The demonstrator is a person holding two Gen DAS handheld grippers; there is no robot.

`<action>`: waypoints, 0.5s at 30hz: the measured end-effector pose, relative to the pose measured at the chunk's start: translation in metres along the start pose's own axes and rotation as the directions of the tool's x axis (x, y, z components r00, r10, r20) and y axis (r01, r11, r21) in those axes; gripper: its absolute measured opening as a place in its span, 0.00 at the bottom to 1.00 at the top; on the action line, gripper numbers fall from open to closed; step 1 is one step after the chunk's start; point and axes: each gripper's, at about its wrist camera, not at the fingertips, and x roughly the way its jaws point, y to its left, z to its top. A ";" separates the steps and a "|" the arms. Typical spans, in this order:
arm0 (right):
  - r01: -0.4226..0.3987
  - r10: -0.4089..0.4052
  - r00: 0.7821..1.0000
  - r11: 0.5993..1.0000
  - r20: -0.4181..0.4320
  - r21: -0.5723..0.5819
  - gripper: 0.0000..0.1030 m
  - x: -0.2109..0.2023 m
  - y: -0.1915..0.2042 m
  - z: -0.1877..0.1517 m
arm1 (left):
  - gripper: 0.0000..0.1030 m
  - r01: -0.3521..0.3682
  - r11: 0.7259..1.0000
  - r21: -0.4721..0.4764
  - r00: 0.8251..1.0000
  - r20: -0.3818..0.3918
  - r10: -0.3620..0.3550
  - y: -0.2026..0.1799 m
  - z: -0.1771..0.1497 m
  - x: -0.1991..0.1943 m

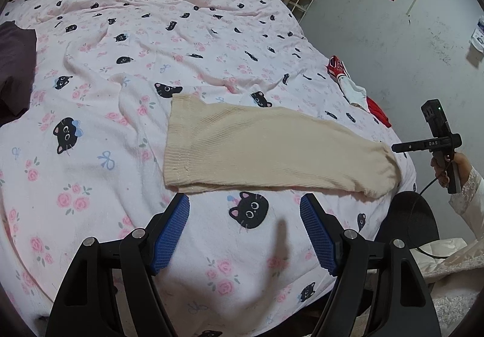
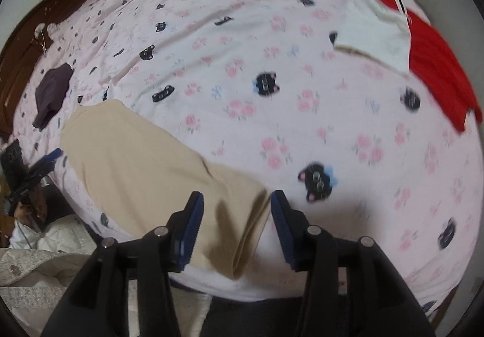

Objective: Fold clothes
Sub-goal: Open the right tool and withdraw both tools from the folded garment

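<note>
Both the left gripper (image 1: 245, 234) and right gripper (image 2: 236, 228) are spread, empty; the beige garment (image 1: 272, 149) just ahead could bunch if pinched unevenly.

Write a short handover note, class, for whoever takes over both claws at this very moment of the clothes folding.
Left claw: open, empty, above the sheet just short of the beige garment.
Right claw: open, empty, over the beige garment's near end.
The beige garment lies as a long folded strip on the bed. A dark garment lies far left; a white garment and red clothes lie far right.
Left: finish folding the beige one, perhaps the rest.
</note>
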 end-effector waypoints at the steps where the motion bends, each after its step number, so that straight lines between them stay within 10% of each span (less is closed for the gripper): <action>1: -0.029 0.029 1.000 0.999 -0.003 0.021 0.51 0.001 -0.005 -0.005 | 0.69 -0.004 1.000 0.003 1.000 -0.003 0.004 -0.002 0.000 0.000; 6: -0.133 0.135 0.991 0.984 -0.004 0.122 0.55 0.008 -0.021 -0.022 | 0.69 -0.021 1.000 0.006 1.000 -0.010 0.021 -0.007 -0.001 0.001; 15: -0.095 0.095 0.995 0.992 0.005 0.082 0.55 0.018 -0.009 -0.031 | 0.69 -0.019 0.997 -0.069 0.999 -0.036 0.017 -0.002 -0.004 0.007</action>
